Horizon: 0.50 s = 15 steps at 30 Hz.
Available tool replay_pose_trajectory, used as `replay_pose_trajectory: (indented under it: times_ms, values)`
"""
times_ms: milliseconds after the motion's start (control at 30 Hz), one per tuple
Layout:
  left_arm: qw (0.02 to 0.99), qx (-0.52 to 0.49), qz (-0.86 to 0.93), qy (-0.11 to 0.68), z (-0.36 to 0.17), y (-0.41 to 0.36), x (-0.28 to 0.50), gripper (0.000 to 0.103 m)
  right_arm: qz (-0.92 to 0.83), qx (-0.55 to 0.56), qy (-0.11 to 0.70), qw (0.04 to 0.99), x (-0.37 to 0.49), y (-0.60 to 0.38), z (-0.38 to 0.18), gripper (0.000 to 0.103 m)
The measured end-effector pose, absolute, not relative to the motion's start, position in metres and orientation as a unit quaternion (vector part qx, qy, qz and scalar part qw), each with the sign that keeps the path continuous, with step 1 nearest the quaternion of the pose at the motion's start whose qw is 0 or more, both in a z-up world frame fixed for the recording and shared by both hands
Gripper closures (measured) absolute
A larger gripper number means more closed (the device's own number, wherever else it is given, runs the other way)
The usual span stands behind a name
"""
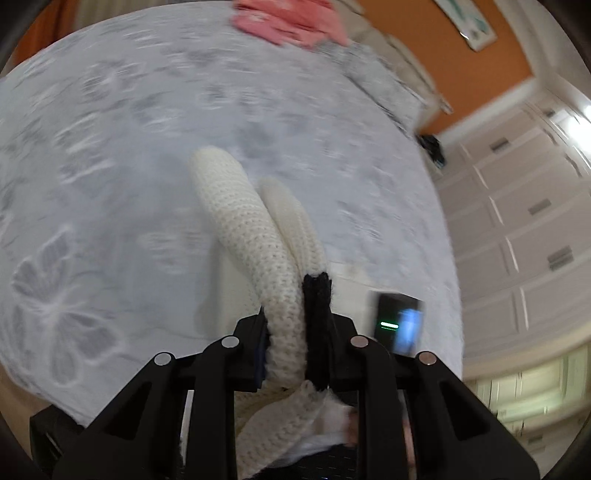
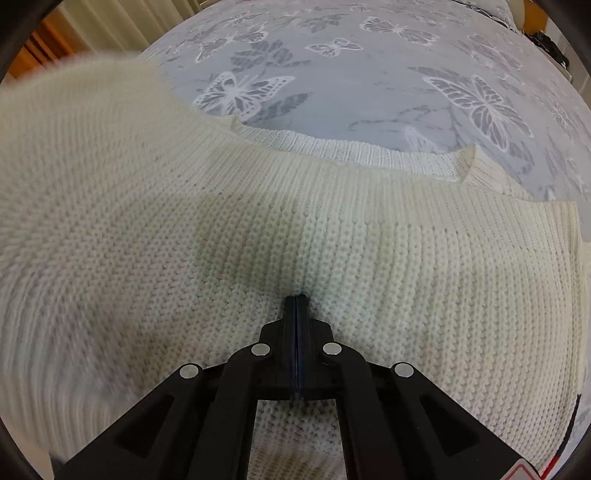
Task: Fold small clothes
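Note:
A cream knitted sweater (image 2: 332, 229) lies spread on the bed, its ribbed neckline (image 2: 351, 151) towards the far side. My right gripper (image 2: 297, 306) is shut with its tips pressed down on the middle of the sweater's body; no fabric shows between the jaws. My left gripper (image 1: 295, 332) is shut on a cream knitted part of the sweater (image 1: 251, 229) with a black trim edge (image 1: 317, 295). It holds this up above the bed, and the folded fabric sticks out forward. The left view is blurred.
The bed carries a grey-white butterfly-print cover (image 2: 369, 74). A pink garment (image 1: 288, 18) lies at the bed's far edge. A dark phone with a lit screen (image 1: 397, 323) lies near the left gripper. White cupboards (image 1: 517, 221) and an orange wall (image 1: 443, 55) stand to the right.

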<state>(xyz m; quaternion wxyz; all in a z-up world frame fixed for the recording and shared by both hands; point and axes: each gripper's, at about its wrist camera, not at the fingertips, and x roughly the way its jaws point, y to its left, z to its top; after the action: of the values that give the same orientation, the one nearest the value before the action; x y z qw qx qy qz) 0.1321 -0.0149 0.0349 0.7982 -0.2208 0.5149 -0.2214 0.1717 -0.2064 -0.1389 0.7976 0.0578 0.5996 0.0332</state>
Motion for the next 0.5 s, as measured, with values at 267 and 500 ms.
replay_pose_trajectory:
  times_ms: [267, 500]
  values:
    - [0.784, -0.131, -0.269, 0.544, 0.031, -0.149, 0.103, 0.081, 0.006, 0.216, 0.516, 0.829, 0.106, -0.328, -0.083, 0.075]
    - [0.749, -0.115, -0.267, 0.595, -0.040, -0.229, 0.070, 0.058, -0.050, 0.294, 0.491, 0.819, 0.013, -0.432, -0.074, 0.069]
